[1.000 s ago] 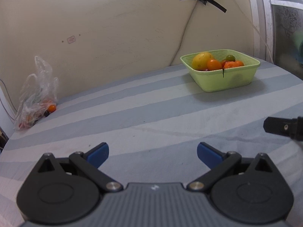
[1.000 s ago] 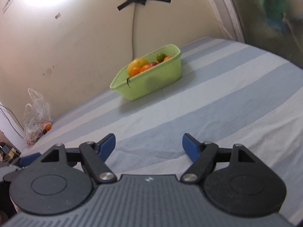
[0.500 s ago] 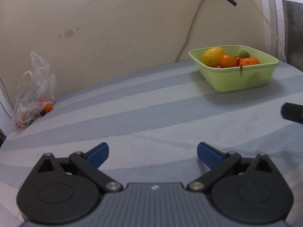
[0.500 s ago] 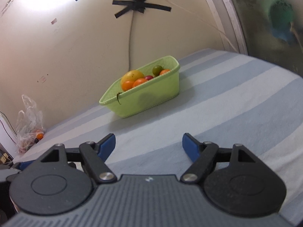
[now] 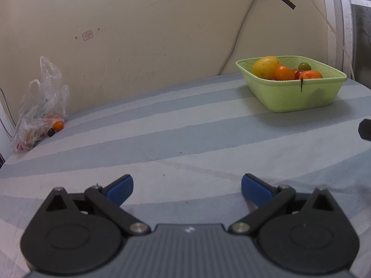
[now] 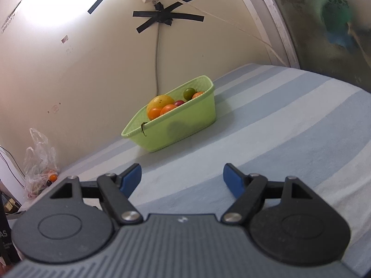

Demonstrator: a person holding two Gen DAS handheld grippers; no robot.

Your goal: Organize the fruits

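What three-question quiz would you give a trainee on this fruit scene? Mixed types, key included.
1. True or false: the left gripper holds a fruit.
2. Where is the big yellow fruit? A) in the green basket B) in the plastic bag C) loose on the striped cloth
3. Fill in: the right gripper is ____.

Key: 1 false; 2 A; 3 open, nothing between its fingers.

Soft daylight, blown-out glare on wall (image 6: 44, 2) (upper left), fisheye-curved edges
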